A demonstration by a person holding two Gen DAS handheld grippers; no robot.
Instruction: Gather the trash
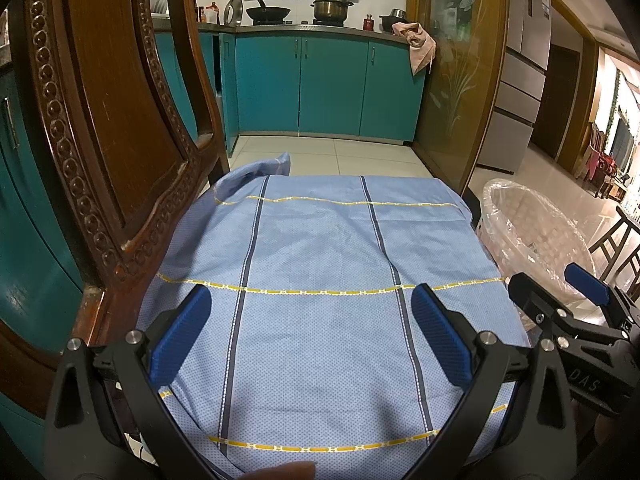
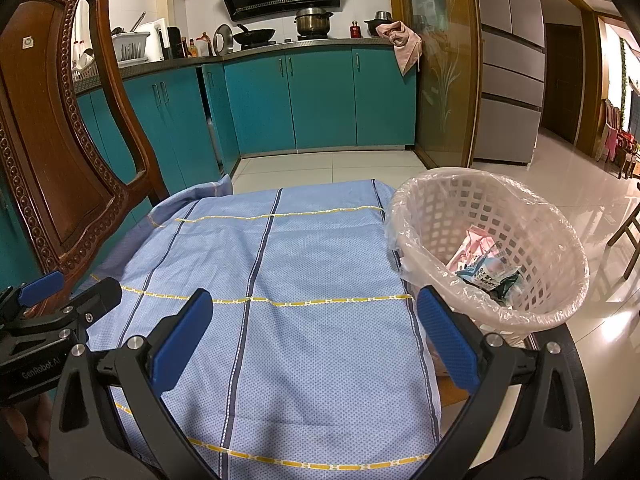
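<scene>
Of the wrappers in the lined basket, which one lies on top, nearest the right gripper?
The teal-and-white printed wrapper; it lies over the pink wrapper, which sits farther back in the white basket, beyond the open right gripper.

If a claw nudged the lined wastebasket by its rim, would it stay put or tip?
The wastebasket looks like thin lattice plastic holding only a few wrappers, so it is probably light and would likely slide or tip. Its loose plastic liner may slip under the pads rather than give firm grip.

Home kitchen: teal cabinets (image 2: 320, 100), stovetop pots (image 2: 312, 20), fridge (image 2: 512, 60).
</scene>
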